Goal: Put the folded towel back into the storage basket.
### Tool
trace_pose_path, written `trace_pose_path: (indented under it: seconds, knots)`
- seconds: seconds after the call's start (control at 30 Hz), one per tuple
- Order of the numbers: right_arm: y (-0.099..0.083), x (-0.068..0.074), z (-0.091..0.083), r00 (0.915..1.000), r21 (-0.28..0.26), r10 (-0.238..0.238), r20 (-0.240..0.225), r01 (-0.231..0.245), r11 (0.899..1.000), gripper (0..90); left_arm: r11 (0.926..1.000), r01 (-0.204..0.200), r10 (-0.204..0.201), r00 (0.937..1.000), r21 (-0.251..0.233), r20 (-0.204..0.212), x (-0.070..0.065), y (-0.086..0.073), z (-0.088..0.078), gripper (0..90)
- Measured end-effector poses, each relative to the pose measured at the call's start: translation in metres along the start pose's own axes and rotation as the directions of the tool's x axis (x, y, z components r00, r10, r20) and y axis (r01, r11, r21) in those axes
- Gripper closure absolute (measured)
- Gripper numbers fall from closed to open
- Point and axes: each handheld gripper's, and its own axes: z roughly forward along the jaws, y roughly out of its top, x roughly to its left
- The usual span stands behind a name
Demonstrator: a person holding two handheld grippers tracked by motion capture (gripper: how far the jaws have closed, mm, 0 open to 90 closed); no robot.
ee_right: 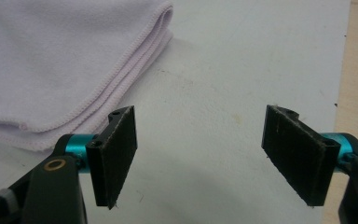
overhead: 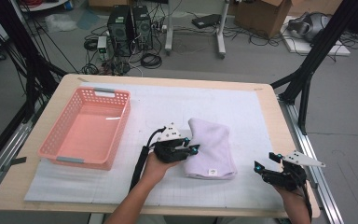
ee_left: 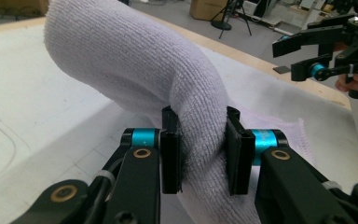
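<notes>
My left tool pinches a fold of the lilac towel; right tool waits wide open, empty. Next, I'd lift it toward the pink basket.

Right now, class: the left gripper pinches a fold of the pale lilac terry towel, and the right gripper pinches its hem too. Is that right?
Not quite. The left gripper does pinch the pale lilac terry towel, but the right gripper view shows the right gripper open and empty beside the towel.
</notes>
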Motion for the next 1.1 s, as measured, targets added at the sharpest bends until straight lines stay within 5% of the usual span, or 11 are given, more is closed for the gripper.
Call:
trace_pose_path:
  seconds: [0.37,1.1]
  knots:
    - [0.002,0.001,0.002,1.0,-0.005,-0.002,-0.002,0.002,1.0,25.4,0.9886,-0.124,0.126,0.9918,-0.085,0.018,-0.005,0.016,-0.027,73.8]
    - [0.006,0.005,0.004,1.0,-0.015,-0.001,-0.006,0.001,1.0,25.4,0.9714,-0.185,0.192,0.9808,-0.149,0.035,0.019,0.056,-0.1,74.1]
